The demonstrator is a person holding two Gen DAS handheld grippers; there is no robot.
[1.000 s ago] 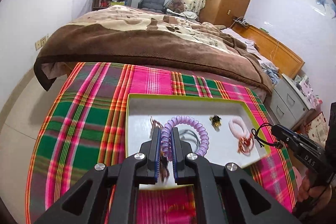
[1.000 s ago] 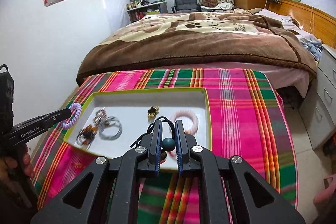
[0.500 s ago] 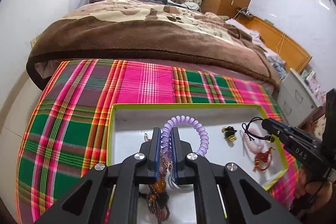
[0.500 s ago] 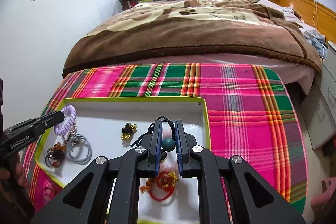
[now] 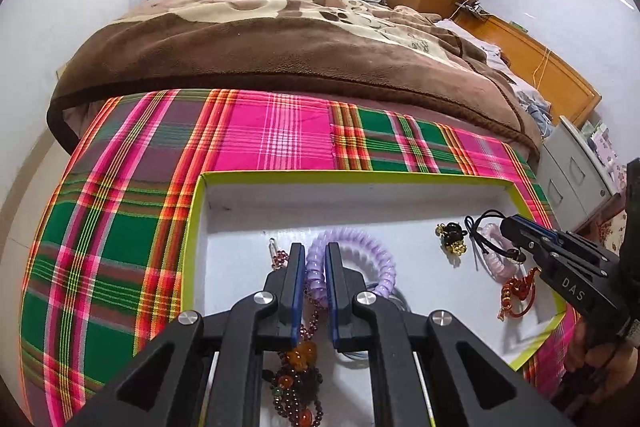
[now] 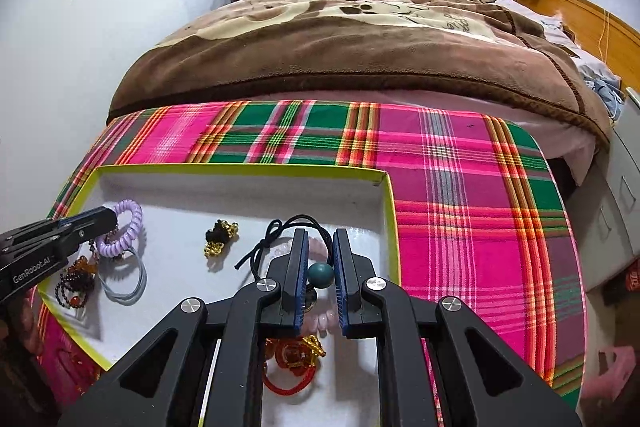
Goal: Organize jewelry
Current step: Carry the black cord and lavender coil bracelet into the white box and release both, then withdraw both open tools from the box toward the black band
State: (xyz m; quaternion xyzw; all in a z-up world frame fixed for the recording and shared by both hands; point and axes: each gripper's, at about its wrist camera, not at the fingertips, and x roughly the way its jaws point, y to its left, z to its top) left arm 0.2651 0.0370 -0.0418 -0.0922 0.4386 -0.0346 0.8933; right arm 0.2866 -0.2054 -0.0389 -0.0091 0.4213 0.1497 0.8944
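While the left gripper point(image 5: 311, 269) is clamped on the purple coil tie point(image 5: 352, 255) and the right gripper point(image 6: 320, 269) on the black bead tie point(image 6: 320, 275), both low over the white tray point(image 6: 240, 173), set each down on bare floor, apart from neighbouring pieces, before letting go.

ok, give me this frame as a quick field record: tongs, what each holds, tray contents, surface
left tongs: shut on purple spiral hair tie
right tongs: shut on black cord hair tie with teal bead
tray: shallow white tray with yellow-green rim
loose in tray: dark beaded bracelet with amber beads; grey elastic hair ties; black-and-gold charm; pale pink bead bracelet; red cord bracelet
surface: pink and green plaid cloth
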